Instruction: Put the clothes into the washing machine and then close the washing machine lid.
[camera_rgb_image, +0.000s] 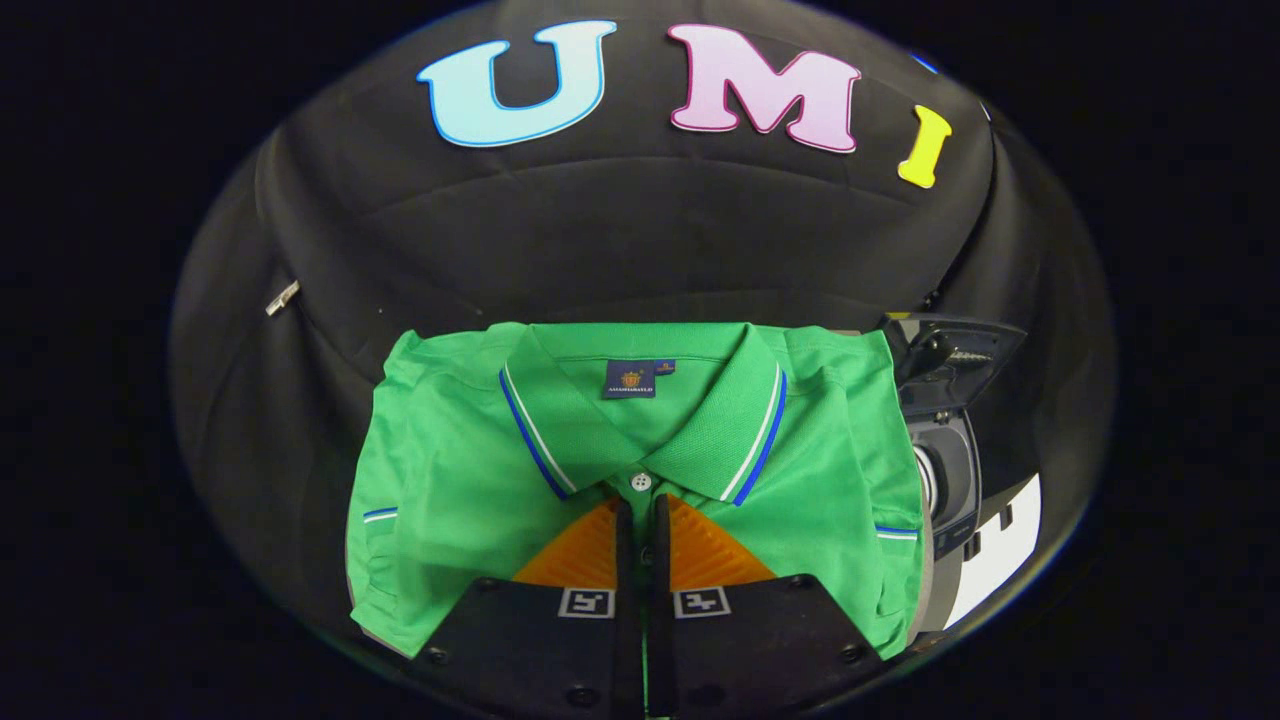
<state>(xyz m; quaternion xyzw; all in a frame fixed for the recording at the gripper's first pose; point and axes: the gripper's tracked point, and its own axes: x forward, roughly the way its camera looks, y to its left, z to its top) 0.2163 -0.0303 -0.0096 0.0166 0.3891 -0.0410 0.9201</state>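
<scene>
Plainly soft and light, the folded green polo shirt (640, 450) lies under the tool (641, 535), washing machine (945, 480) at three o'clock; its fingers, nearly closed, pinch the placket fabric, which should bunch easily.

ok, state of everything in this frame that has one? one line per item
green polo shirt with blue-and-white collar trim: folded flat, collar up top, placket button fastened, lying just ahead of and under the gripper.
gripper: fingers nearly together over the shirt below the collar; a pinch on fabric cannot be told.
dark grey washing machine: beside the shirt, lid raised.
</scene>
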